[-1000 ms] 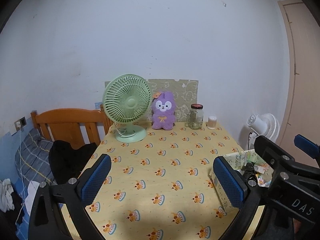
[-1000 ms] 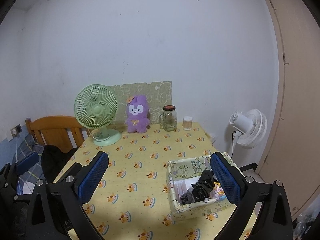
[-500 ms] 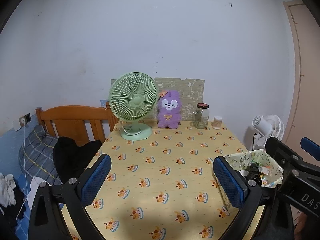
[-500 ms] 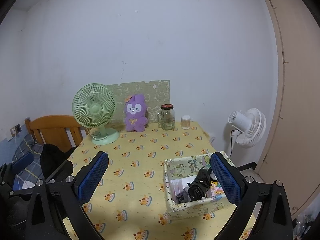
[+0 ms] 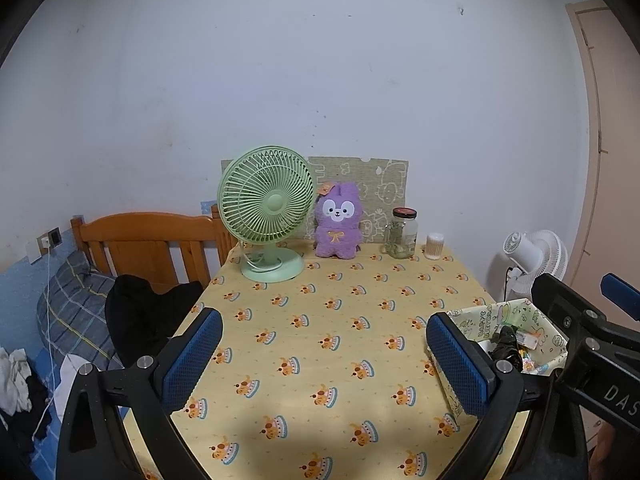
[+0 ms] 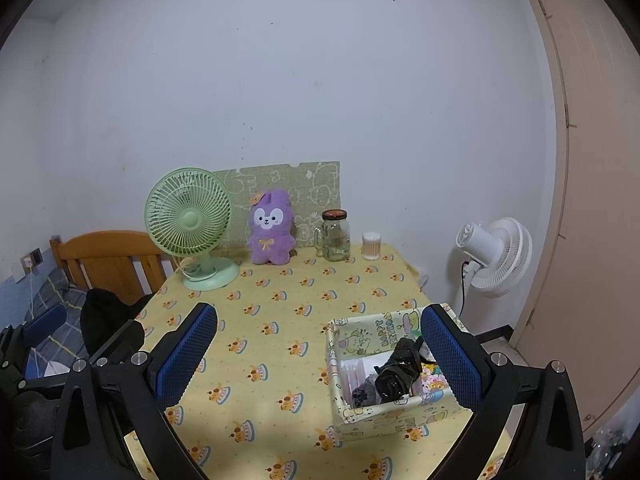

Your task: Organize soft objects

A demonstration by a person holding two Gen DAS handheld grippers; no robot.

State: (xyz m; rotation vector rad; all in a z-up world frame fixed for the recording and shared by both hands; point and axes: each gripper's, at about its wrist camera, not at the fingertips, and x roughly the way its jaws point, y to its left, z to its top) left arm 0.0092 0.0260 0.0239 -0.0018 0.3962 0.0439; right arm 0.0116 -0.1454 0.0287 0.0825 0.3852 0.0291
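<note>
table's [image 6: 280, 320] far edge: upright purple plush [image 6: 270, 228]

Bedroom: wooden bedframe [image 5: 148, 236], plush toy [image 5: 338, 222]

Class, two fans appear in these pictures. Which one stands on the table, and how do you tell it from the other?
The green desk fan stands on the yellow tablecloth, left of the purple plush bunny. The white fan stands off the table, near the door.

Two fans [image 6: 188, 216], one plush [image 6: 271, 228], one jar [image 6: 335, 236], perhaps one box [image 6: 384, 420]
</note>
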